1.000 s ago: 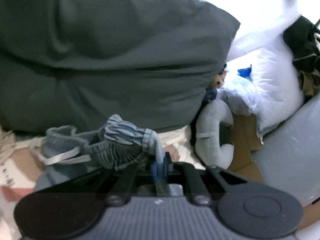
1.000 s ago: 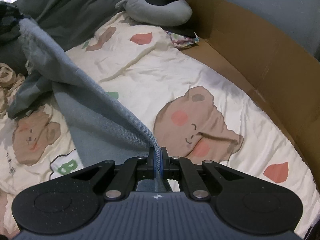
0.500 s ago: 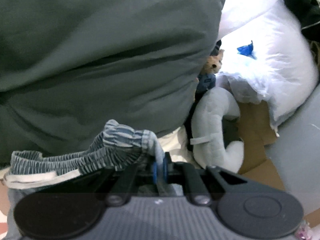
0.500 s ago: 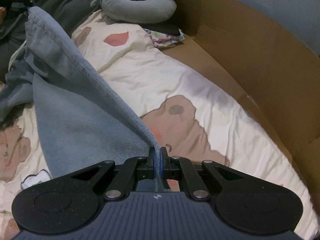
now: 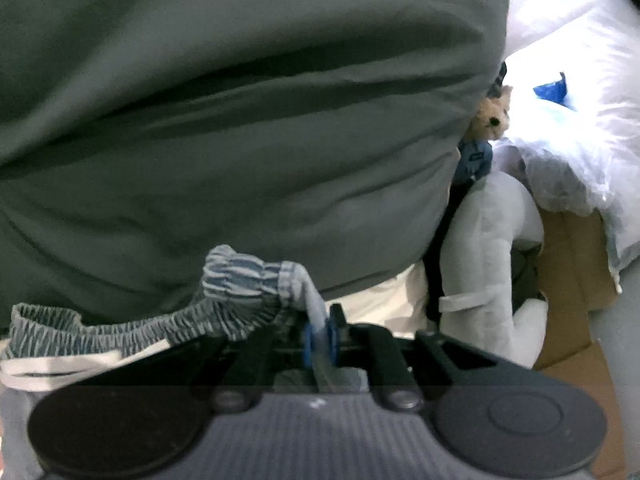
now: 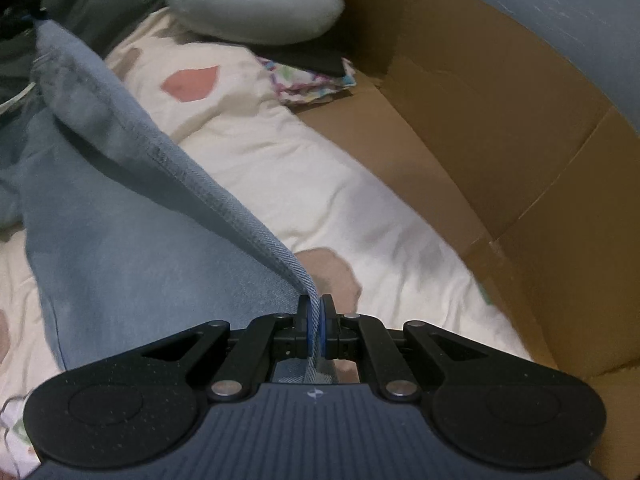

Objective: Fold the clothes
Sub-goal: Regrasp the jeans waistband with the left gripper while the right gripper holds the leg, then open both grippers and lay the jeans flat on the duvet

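Both grippers clamped on the same garment, pale denim shorts [image 6: 132, 248]. Left gripper [image 5: 318, 334] pinches fabric right at the ruched elastic waistband [image 5: 236, 280], lower centre of the left wrist view. Right gripper [image 6: 316, 330] pinches a stitched edge of the shorts, lower centre of the right wrist view; which edge, can't tell

Change over the last second: in the left view the waistband went from a bunched lump with a loose white drawstring [image 5: 60, 364] to a flatter strip running off to the lower left. In the right view the denim panel now fills more of the left half, its edge pulled in a straight taut line from upper left down to the gripper. The bear-print bedsheet [image 6: 288, 168] shows less, since the cloth now covers most of the bear patch by the fingers

My read: the shorts are being stretched out between the two grippers over the bed, part lifted, lower part draping onto the sheet. No fold crease visible, so spread or mid-fold, can't settle which

Clutter nearby: grey duvet [image 5: 240, 120] fills the upper left view, neck pillow [image 6: 256, 8] top centre of the right view, cardboard [image 6: 500, 140] along the right
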The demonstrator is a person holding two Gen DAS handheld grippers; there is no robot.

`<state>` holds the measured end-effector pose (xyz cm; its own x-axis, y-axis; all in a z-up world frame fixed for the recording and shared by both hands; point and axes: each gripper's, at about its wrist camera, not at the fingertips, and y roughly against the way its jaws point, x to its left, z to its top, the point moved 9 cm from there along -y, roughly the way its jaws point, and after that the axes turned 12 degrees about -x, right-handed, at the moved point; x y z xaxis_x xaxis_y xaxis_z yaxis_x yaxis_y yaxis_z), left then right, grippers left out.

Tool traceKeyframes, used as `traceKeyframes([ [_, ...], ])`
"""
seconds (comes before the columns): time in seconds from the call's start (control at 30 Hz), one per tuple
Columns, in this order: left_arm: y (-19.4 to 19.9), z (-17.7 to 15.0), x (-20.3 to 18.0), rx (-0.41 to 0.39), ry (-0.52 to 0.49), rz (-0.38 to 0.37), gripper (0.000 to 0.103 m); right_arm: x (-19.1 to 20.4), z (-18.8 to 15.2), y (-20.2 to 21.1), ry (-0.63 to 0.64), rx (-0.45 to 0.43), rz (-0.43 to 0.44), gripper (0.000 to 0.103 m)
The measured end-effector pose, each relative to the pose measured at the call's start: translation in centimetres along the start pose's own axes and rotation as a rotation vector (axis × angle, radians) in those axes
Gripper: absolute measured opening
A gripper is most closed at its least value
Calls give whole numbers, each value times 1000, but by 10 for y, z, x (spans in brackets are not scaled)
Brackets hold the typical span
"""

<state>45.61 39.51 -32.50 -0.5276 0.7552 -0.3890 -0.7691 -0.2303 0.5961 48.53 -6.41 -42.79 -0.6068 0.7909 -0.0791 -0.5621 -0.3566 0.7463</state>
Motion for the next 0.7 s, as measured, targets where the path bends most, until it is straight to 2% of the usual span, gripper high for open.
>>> traceKeyframes([
  [0.23,-12,10,-3,-28,24,11,10,-12,33,-17,22,-19,-66,1],
  [0.33,-18,7,-3,-9,18,32,13,-16,44,-26,15,2,-76,2],
  [0.37,-19,5,-3,2,10,31,19,-17,44,-30,10,15,-68,2],
  [0.43,-19,5,-7,4,-22,21,38,-18,43,-33,-2,29,-59,3],
  [0.47,-17,6,-9,-9,-42,18,62,-19,43,-32,-10,26,-60,7],
  [0.5,-14,7,-9,-18,-57,15,74,-21,43,-32,-18,23,-62,9],
  [0.53,-12,8,-8,-26,-73,13,74,-22,42,-31,-26,20,-63,20],
  [0.63,-7,6,-2,-9,-95,4,72,-27,41,-29,-51,10,-67,37],
  [0.7,4,-1,9,6,-115,0,72,-29,43,-23,-70,-2,-64,38],
])
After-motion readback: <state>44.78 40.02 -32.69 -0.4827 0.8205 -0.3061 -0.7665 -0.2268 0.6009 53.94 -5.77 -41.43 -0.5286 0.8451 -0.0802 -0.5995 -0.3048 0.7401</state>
